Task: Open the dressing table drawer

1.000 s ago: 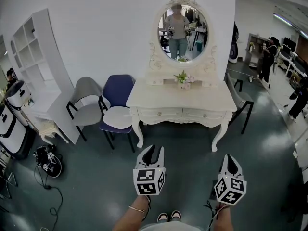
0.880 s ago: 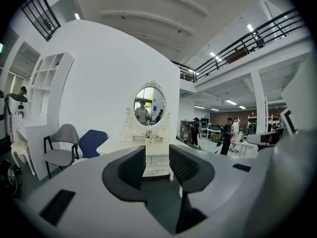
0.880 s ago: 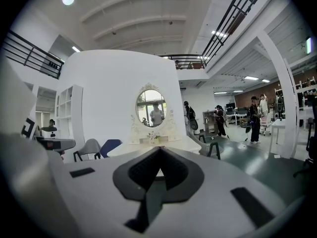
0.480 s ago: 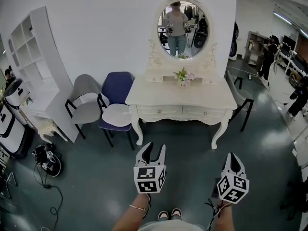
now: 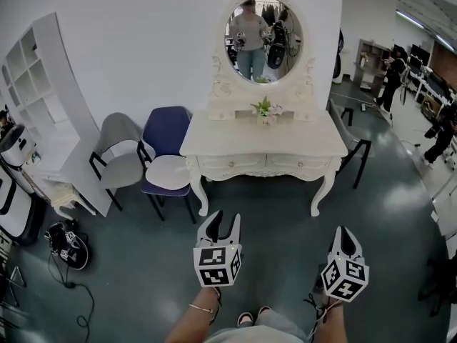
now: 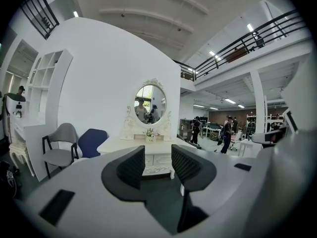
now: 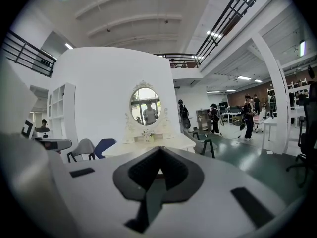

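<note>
- your left gripper (image 5: 225, 220) shows its jaws apart, just opened wide, with nothing between them.
- your right gripper (image 5: 344, 233) has its jaws together at the tips, empty.
- the dressing table drawer (image 5: 232, 164) sits closed under the tabletop (image 5: 285, 141), well ahead of both jaws.

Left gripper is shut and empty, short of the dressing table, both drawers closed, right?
No: the left gripper is open, its jaws having just been opening, as the left gripper view shows. It is empty, short of the dressing table, both drawers closed.
</note>
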The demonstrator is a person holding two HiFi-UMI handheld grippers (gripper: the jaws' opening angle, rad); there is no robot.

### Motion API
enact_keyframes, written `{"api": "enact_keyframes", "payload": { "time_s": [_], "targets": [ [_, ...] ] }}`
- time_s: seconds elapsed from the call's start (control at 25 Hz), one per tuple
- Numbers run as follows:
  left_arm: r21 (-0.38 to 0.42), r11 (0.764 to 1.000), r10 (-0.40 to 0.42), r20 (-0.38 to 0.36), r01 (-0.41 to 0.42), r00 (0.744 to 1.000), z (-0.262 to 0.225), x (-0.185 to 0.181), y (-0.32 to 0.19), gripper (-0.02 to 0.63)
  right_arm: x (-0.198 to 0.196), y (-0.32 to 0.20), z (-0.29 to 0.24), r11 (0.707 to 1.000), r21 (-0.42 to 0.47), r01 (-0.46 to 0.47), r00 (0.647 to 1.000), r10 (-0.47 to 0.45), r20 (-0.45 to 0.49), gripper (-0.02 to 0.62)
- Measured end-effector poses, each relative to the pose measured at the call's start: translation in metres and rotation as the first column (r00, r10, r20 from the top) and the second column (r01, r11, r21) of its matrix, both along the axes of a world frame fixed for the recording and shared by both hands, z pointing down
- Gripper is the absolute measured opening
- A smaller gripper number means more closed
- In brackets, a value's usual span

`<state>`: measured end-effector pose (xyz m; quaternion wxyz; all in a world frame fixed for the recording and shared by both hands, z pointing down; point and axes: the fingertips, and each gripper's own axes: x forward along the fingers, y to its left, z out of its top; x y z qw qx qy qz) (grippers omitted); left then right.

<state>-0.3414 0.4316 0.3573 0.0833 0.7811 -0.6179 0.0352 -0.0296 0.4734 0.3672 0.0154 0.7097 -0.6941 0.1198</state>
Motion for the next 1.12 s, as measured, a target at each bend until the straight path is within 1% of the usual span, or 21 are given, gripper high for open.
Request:
{"api": "enact_keyframes", "payload": {
  "time_s": [0.2,0.4,0.68,1.12],
  "targets": [
    [-0.019,1.0,0.015,-0.003,-0.015,1.0,0.009,0.003,-0.015,0.176,0.007,-0.006,0.013,0.999,-0.033,-0.02,1.0,0.02,0.008,0.006],
    [-0.031,0.999,0.023,0.008,-0.023,1.0,0.016,0.008,-0.045,0.176,0.014,-0.036,0.021,0.999,-0.048,-0.023,0.999,0.024,0.024,0.006],
    [-0.02,1.0,-0.005,0.016,0.005,1.0,0.01,0.018,-0.11,0.176,0.029,-0.109,0.012,0.999,-0.036,0.006,1.0,-0.006,0.017,0.006],
    [-0.02,1.0,-0.015,0.015,0.015,1.0,0.0,0.066,-0.227,0.176,0.082,-0.232,-0.001,0.999,-0.04,0.031,0.999,-0.03,0.011,0.006]
  ]
}}
